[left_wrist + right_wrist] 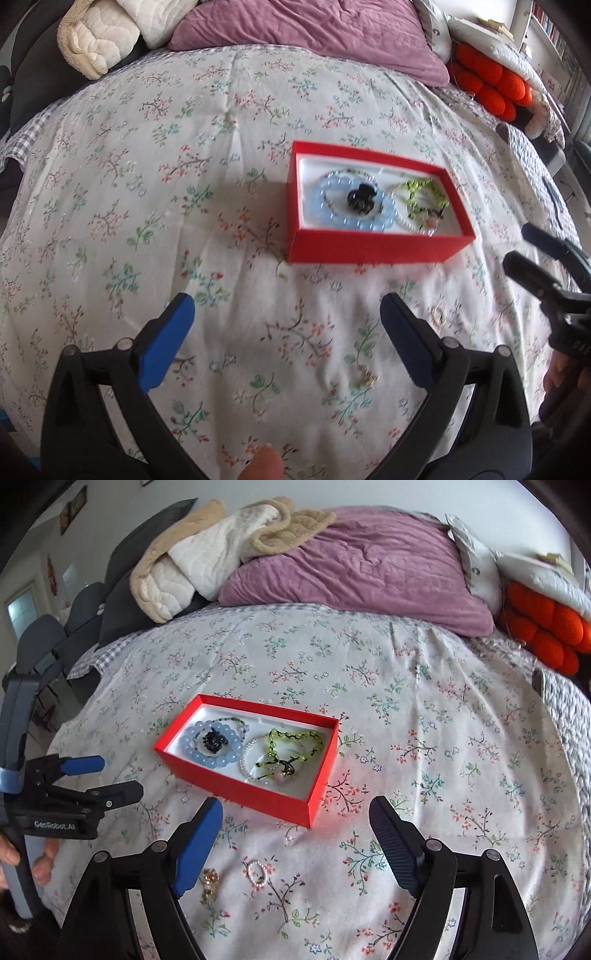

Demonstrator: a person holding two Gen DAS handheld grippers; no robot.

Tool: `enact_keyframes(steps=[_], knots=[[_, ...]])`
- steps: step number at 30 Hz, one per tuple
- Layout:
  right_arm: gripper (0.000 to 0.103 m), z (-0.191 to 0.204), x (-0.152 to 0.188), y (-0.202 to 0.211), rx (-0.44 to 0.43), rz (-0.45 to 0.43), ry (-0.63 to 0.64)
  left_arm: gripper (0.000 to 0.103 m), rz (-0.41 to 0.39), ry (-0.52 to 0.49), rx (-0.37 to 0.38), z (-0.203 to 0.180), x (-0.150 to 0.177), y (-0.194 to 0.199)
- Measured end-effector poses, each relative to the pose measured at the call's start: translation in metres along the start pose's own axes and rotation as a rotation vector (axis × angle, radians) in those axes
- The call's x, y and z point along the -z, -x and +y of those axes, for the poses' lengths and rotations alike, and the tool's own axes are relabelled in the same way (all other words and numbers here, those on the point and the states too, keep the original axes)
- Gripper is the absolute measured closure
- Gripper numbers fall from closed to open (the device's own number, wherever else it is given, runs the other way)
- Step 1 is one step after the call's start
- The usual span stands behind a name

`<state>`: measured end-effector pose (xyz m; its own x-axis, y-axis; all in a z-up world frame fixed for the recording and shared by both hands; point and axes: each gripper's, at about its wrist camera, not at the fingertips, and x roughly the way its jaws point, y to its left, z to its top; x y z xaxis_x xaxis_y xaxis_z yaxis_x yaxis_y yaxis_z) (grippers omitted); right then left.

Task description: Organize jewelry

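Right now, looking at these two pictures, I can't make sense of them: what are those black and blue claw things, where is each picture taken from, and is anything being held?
There is no robot here. A person holds a pair of tongs in each hand, and a small camera on each pair looks forward along its two fingers. One picture is taken from the left tongs, the other from the right tongs; each pair also shows at the edge of the other's picture. Both stand open over a flowered bedspread and hold nothing. On the bed lies an open red box containing a pale blue bead bracelet, a black hair clip, a green beaded string and a thin pearl bracelet. Still outside the box, near the tongs, lie a small pearl ring and a small gold piece.
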<state>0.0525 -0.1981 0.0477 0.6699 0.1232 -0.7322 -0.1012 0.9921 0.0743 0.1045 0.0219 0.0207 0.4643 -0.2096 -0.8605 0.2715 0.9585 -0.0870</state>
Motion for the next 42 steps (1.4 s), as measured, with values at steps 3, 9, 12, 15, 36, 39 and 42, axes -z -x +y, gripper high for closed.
enact_keyframes(steps=[3, 9, 12, 15, 36, 39, 42], knots=[[0.019, 0.006, 0.011, 0.008, -0.004, -0.035, 0.059, 0.002, 0.0, -0.03, -0.006, -0.001, 0.011, 0.002], [0.005, 0.007, 0.031, -0.002, -0.035, 0.067, 0.11, 0.002, -0.006, -0.087, -0.037, -0.003, 0.033, 0.006], [0.0, 0.007, 0.039, -0.002, -0.03, 0.075, 0.133, 0.002, -0.005, -0.112, -0.043, -0.003, 0.043, 0.005], [0.0, 0.007, 0.046, -0.003, -0.043, 0.099, 0.14, 0.002, 0.01, -0.149, -0.038, -0.005, 0.051, 0.001], [0.002, -0.004, 0.06, -0.035, -0.063, 0.268, 0.058, 0.045, 0.065, -0.291, 0.195, -0.074, 0.06, -0.02], [0.002, -0.008, 0.06, -0.034, -0.059, 0.267, 0.053, 0.055, 0.068, -0.307, 0.221, -0.085, 0.061, -0.025], [0.002, -0.012, 0.061, -0.032, -0.055, 0.266, 0.047, 0.063, 0.055, -0.304, 0.241, -0.091, 0.059, -0.027]])
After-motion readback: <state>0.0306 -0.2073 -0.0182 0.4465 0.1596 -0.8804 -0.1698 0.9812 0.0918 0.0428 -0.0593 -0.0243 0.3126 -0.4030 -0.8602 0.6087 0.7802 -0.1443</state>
